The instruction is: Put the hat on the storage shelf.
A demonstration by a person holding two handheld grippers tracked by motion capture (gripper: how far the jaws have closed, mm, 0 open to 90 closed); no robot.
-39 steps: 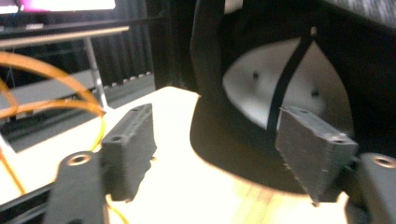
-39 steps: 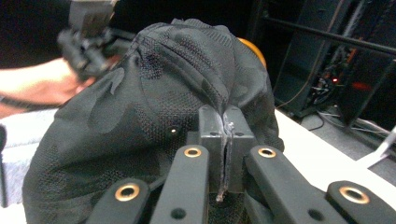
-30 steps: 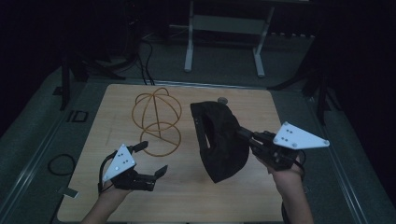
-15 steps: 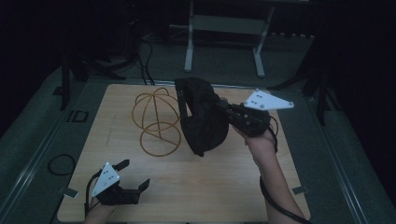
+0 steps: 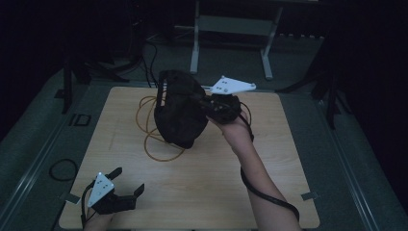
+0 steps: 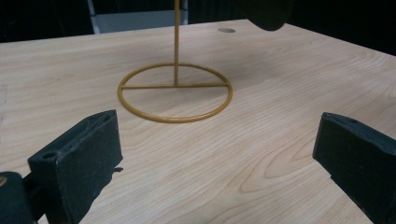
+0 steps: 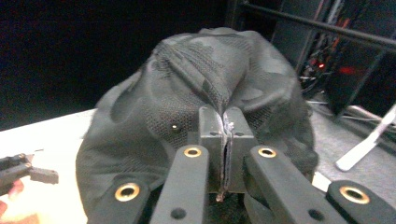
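With my right gripper (image 5: 208, 105) fingers pinching the black mesh cap (image 5: 179, 109) above the gold wire hat stand (image 6: 175, 88), I'd say the carry is done and the seating is left. Left gripper (image 5: 126, 185) fingers spread, low over the wooden worktop (image 5: 202, 178).

No legible text — no labels, brands, numbers

Fingers (image 6: 77, 158) spread wide; gold wire stand (image 6: 175, 93) on table (image 6: 289, 93).

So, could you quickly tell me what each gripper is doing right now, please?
Left gripper: open, holding nothing, low over the table.
Right gripper: closed on the black cap.
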